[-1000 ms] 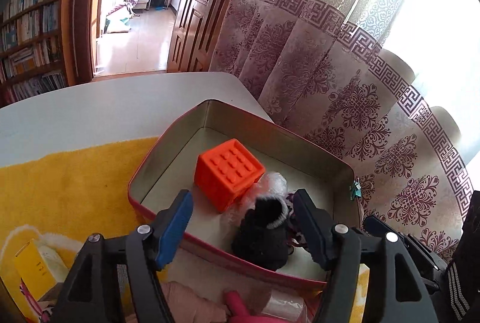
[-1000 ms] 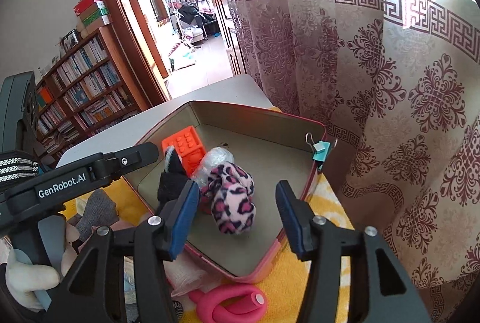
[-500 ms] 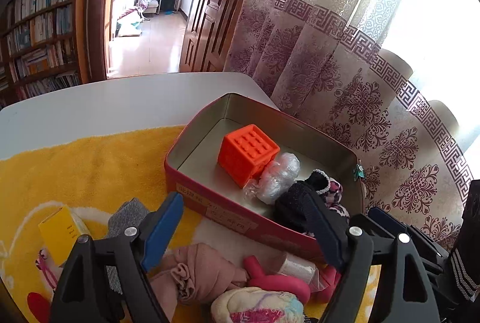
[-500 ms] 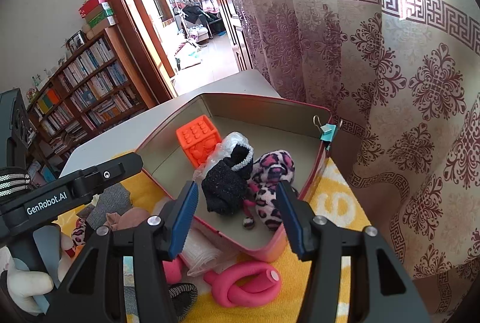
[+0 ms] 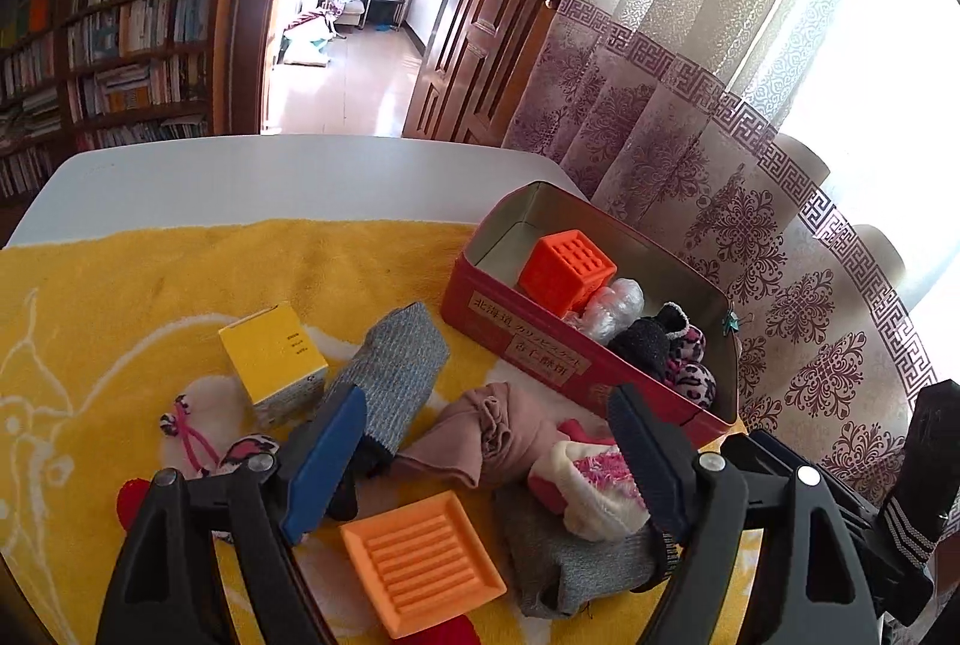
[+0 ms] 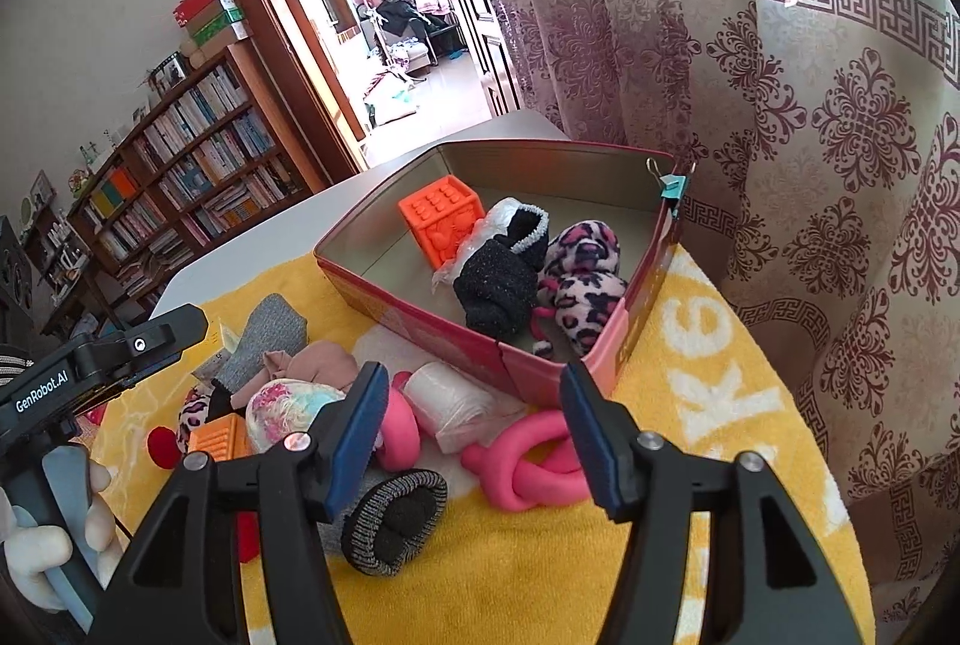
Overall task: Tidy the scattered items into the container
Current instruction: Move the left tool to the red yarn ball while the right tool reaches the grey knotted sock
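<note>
The surface [image 5: 252,177] is a pale tabletop, most of it covered by a yellow terry towel [image 5: 180,273] whose soft pile likely keeps small items from sliding or rolling.

The container [image 6: 420,309] is a red rectangular tin with plain metal inner walls, standing at the far right of the towel beside the patterned curtain [image 6: 810,135]. It already holds an orange studded cube [image 6: 441,222], a crinkled clear plastic bundle [image 5: 612,303], a black knitted sock [image 6: 498,285] and a pink leopard-print plush item [image 6: 579,279], packed toward the near end.

Items not yet stowed lie just outside the tin's near wall: a grey knitted sock [image 5: 396,369], a dusty-pink cloth bundle [image 5: 480,435], a knotted pink foam tube [image 6: 528,465], a yellow cardboard box [image 5: 273,360], an orange ribbed square tray [image 5: 420,561], a white roll [image 6: 447,396] and a white-and-pink fluffy sock [image 5: 588,483]. The task is judged partly complete.

The left gripper [image 5: 486,465] hangs over this pile with its fingers set wide apart and nothing held. The right gripper [image 6: 471,435] is opening; its fingers are apart above the foam tube and white roll and grip nothing. Both point downward toward the clutter, a posture suited to selecting the next item.
</note>
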The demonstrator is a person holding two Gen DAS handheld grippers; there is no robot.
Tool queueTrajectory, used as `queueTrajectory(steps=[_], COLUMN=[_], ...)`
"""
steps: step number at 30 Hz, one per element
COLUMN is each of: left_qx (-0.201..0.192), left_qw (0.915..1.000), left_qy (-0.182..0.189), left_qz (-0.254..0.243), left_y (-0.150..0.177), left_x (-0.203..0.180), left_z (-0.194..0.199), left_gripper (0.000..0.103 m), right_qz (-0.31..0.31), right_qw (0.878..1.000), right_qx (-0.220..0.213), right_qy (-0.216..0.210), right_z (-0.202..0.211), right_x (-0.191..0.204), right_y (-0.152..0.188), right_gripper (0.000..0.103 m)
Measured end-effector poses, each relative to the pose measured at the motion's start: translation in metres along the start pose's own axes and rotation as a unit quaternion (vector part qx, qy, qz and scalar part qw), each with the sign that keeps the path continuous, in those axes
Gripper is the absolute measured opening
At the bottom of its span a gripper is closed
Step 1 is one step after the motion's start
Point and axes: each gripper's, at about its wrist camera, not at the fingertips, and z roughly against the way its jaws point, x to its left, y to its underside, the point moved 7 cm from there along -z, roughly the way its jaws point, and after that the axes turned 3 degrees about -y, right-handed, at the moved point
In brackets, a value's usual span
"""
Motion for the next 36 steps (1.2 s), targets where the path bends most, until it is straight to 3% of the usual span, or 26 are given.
queueTrajectory(steps=[7, 17, 24, 36], left_qx=[-0.001, 0.01, 0.021, 0.025], left_qw=[0.9988, 0.9907, 0.9874, 0.988], left_qy=[-0.036, -0.093, -0.135, -0.14], left_qz=[0.034, 0.1, 0.08, 0.059], left_y=[0.025, 0.067, 0.075, 0.076], left_x=[0.052, 0.135, 0.159, 0.16], left_z=[0.022, 0.04, 0.027, 0.009], left_gripper=[0.085, 0.085, 0.085, 0.084], right_qz=[0.004, 0.003, -0.002, 0.005], right_qw=[1.0, 1.0, 1.0, 0.999], right_qx=[0.006, 0.02, 0.025, 0.036], right_qy=[-0.005, -0.005, -0.009, -0.015], right_z=[0.008, 0.015, 0.022, 0.022], right_x=[0.014, 0.018, 0.018, 0.022], right_y=[0.02, 0.049, 0.062, 0.074], right_gripper=[0.065, 0.067, 0.067, 0.067])
